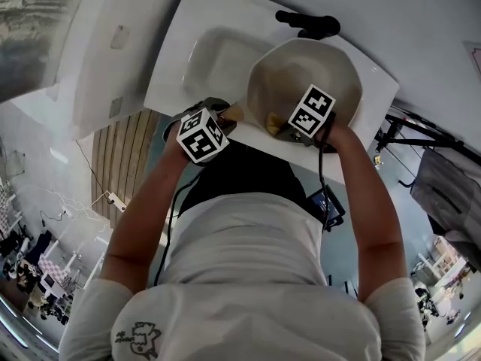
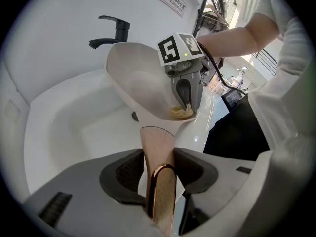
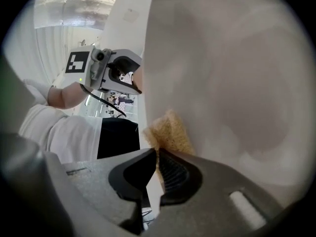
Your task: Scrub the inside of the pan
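Now the left gripper [image 2: 158, 172] jaws clamp the pan [image 2: 140, 83] handle [image 2: 157, 144]; the right gripper [image 3: 155, 169] jaws pinch a sponge [image 3: 170, 132] inside the pan.

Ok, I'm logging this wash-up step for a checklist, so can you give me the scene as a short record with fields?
place: white sink with a black faucet
pan: cream, held tilted over the sink
left gripper: jaws closed on the pan's wooden handle
right gripper: jaws closed on a yellow sponge
sponge position: against the pan's inside, near its lower rim
water: none seen running
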A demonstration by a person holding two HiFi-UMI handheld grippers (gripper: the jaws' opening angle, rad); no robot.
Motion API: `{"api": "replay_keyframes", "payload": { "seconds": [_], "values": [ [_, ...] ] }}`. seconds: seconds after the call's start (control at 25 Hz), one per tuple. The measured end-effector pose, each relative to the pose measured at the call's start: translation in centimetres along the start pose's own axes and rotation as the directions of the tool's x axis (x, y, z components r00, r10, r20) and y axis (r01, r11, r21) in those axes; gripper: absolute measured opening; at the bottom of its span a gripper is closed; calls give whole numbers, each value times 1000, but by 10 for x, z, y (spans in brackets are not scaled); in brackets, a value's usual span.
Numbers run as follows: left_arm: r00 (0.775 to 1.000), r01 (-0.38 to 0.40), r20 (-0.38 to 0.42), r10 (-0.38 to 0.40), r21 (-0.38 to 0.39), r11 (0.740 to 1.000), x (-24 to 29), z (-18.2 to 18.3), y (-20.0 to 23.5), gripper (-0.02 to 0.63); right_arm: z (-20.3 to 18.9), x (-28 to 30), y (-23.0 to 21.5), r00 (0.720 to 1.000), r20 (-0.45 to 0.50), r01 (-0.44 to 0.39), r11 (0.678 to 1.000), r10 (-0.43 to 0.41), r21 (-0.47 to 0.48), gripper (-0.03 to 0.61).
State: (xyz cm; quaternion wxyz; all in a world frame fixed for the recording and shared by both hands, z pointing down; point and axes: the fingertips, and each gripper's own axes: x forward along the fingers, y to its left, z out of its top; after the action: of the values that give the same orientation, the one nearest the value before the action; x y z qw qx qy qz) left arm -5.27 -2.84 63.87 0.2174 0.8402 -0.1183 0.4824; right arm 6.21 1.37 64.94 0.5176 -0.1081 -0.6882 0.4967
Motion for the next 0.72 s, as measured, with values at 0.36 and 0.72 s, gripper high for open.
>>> {"api": "replay_keyframes", "payload": {
  "seconds": [0.36,0.72],
  "values": [
    [1000,3,-1,-3,-6,1000,-1,-1,0,183,-54,-22,-27,953,-282,136,988,-110,75,21],
    [1000,7,5,-7,9,1000,0,1,0,183,-73,-40,-45,874,-421,294,954,-242,61,20]
  ]
}}
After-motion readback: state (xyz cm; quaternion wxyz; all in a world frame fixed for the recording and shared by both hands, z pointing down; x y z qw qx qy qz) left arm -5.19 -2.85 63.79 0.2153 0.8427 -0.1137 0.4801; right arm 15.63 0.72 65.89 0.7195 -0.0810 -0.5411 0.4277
